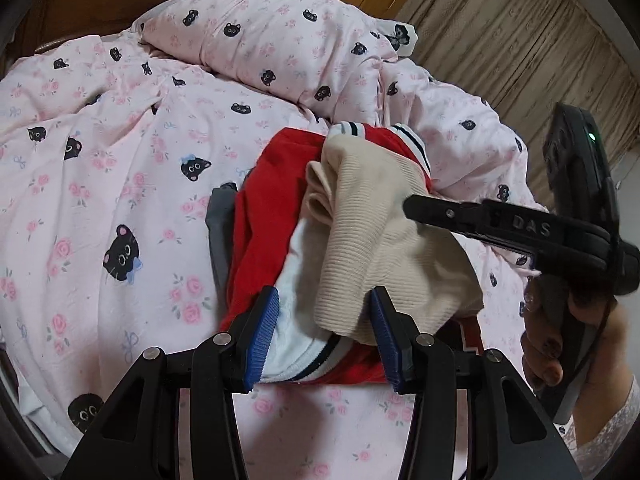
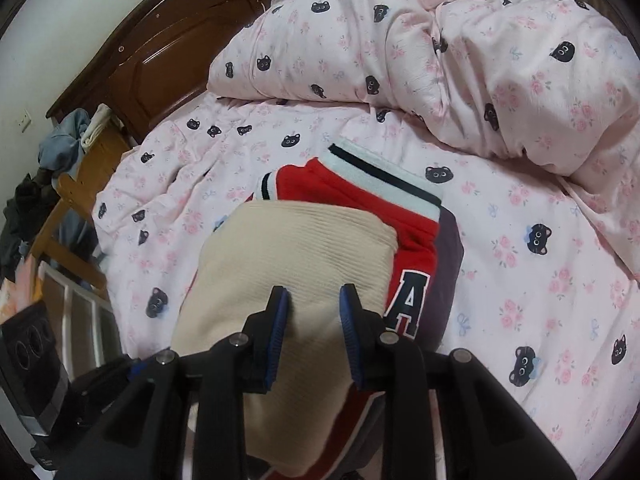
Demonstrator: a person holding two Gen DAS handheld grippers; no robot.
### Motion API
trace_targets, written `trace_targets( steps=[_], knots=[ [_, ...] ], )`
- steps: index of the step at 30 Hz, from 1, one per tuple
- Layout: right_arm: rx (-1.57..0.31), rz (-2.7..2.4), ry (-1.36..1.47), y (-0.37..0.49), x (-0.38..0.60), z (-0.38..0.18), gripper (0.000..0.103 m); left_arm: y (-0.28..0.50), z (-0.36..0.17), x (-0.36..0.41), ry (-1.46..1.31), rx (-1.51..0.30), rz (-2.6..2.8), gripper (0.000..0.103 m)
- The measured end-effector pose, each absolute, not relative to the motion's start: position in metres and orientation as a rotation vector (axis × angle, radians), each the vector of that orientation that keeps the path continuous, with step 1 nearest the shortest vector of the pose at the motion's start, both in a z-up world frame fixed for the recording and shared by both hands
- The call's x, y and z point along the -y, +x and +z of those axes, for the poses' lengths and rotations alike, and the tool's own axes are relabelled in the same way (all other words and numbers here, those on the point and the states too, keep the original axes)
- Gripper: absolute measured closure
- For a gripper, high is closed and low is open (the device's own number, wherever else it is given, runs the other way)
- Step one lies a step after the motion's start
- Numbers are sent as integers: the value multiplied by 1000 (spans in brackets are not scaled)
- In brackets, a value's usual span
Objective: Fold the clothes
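**Loose top layer could slide off the pile**

While our left gripper (image 1: 324,330) stands part open around the near edge of the beige ribbed garment (image 1: 372,240), gripping nothing, our right gripper (image 2: 314,334) hovers part open over that cloth, empty too. It drapes unevenly on the red varsity jacket (image 1: 264,232) mid-bed; a careless tug could spill the stack across the pink bedsheet (image 1: 100,168). We see no containers.

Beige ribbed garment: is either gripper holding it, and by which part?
Cannot tell. The left gripper straddles the near edge of the beige garment, the right gripper sits over its middle; no pad visibly presses.
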State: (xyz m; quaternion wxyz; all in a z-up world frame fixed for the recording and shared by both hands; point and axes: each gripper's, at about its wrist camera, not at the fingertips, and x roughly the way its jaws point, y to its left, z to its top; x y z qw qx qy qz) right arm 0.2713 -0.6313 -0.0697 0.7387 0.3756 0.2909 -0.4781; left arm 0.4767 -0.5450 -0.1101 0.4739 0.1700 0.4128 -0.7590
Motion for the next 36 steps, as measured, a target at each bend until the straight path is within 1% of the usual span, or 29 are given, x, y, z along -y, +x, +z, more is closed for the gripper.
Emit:
trace_targets(
  steps=[3,7,9,13,16,18,19,20,21,22,23,27,28,30,31,33,35,36],
  knots=[
    [-593,-1046,796,267,618,-58,74,483,-106,544,368,-1032,-1867,61],
    [-582,-1007,714,269,583,-41,74,485,-101,541,352,-1009,-1865,61],
    [-619,-999,676,274,569,-43,74,484,-102,541,358,-1006,-1859,61],
    [-738,-1041,588,289,547,-64,73,481,-104,539,374,-1003,-1853,61],
    [-711,-1068,589,286,540,-62,72,480,-96,532,364,-986,-1863,61],
    [-668,-1099,606,280,532,-53,52,480,-84,524,369,-943,-1865,60],
    [-643,-1120,616,276,527,-47,32,479,-77,518,381,-906,-1863,56],
    [-622,-1131,616,273,521,-43,24,478,-71,513,390,-875,-1861,49],
    [-600,-1138,609,271,513,-37,22,477,-65,506,400,-834,-1858,46],
    [-580,-1146,603,268,505,-32,20,476,-60,499,411,-798,-1853,39],
    [-579,-1167,594,268,498,-28,16,475,-54,492,423,-762,-1848,36],
    [-561,-1240,563,265,469,-14,9,470,-40,468,496,-665,-1802,33],
    [-552,-1260,553,265,461,-11,6,469,-38,461,513,-648,-1785,30],
    [-533,-1299,532,264,444,-6,4,467,-33,448,541,-618,-1760,30],
    [-527,-1311,517,265,436,-3,1,465,-31,442,555,-607,-1749,30],
    [-515,-1336,487,268,420,2,1,461,-26,431,583,-587,-1727,28],
    [-523,-1344,465,272,404,6,1,460,-22,420,591,-578,-1708,23],
    [-525,-1348,459,274,398,7,1,461,-20,414,585,-576,-1701,23]
  ],
)
